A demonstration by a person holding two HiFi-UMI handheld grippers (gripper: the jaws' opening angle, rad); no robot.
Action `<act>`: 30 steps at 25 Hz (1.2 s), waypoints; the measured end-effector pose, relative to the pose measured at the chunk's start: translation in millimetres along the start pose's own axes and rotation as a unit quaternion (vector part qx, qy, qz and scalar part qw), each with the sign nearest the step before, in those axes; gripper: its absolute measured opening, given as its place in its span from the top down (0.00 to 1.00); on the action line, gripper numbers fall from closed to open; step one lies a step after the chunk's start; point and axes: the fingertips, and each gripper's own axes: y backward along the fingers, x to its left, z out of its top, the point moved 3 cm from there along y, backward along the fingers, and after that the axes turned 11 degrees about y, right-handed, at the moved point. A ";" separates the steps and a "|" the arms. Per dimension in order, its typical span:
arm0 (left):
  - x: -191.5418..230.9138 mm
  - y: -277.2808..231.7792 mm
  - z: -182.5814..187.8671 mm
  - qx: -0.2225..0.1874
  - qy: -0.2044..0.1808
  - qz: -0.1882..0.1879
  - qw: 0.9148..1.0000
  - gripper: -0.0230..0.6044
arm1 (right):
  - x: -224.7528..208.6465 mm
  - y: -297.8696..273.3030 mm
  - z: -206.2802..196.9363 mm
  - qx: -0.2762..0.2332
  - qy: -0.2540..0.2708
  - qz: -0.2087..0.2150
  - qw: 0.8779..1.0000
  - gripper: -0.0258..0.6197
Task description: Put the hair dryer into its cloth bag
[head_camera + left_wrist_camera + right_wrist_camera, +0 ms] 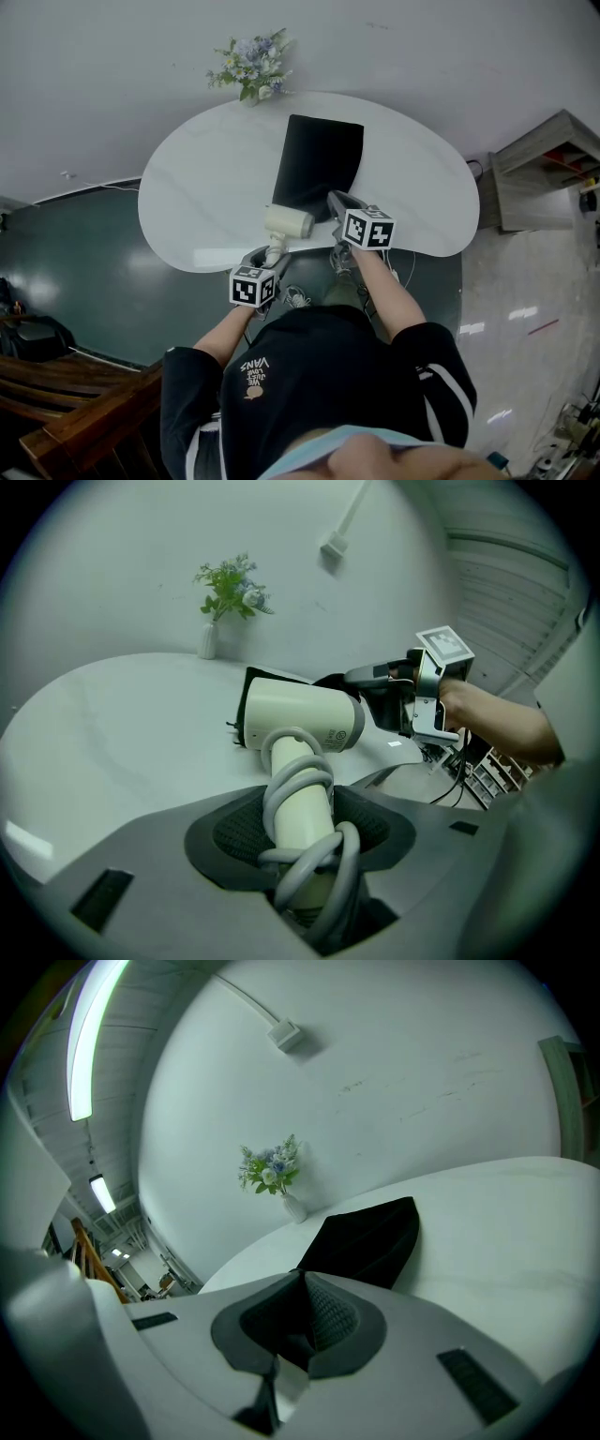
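A cream hair dryer (289, 222) with its grey cord wound round the handle hangs just above the white table's (202, 192) near edge. My left gripper (271, 255) is shut on that handle (298, 803), and the dryer's head (300, 719) points toward the black cloth bag (317, 164). The bag lies flat on the table's middle, its near end toward me. My right gripper (336, 199) is shut on the bag's near edge, with black cloth pinched between its pads (323, 1321). In the right gripper view the bag (370, 1237) stretches away from the jaws.
A small vase of flowers (251, 66) stands at the table's far edge by the wall. A grey shelf unit (544, 173) is at the right, wooden furniture (56, 394) at the lower left. The person's arms and dark shirt fill the front.
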 end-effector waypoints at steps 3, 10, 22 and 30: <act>-12.0 -13.1 -2.2 0.010 -0.002 -0.009 1.000 0.58 | 2.1 3.4 -1.5 0.002 0.008 0.001 1.000 0.89; -25.9 -42.0 9.7 0.020 0.025 -0.010 0.999 0.58 | 4.7 14.4 -1.3 0.011 0.040 0.010 0.999 0.89; -52.2 -79.3 23.0 0.042 0.021 -0.002 0.999 0.58 | 20.9 20.5 -8.4 0.033 0.088 0.060 0.994 0.89; -51.5 -103.0 48.8 0.023 0.061 0.007 0.998 0.58 | 30.2 27.0 -17.2 0.044 0.100 0.086 0.990 0.89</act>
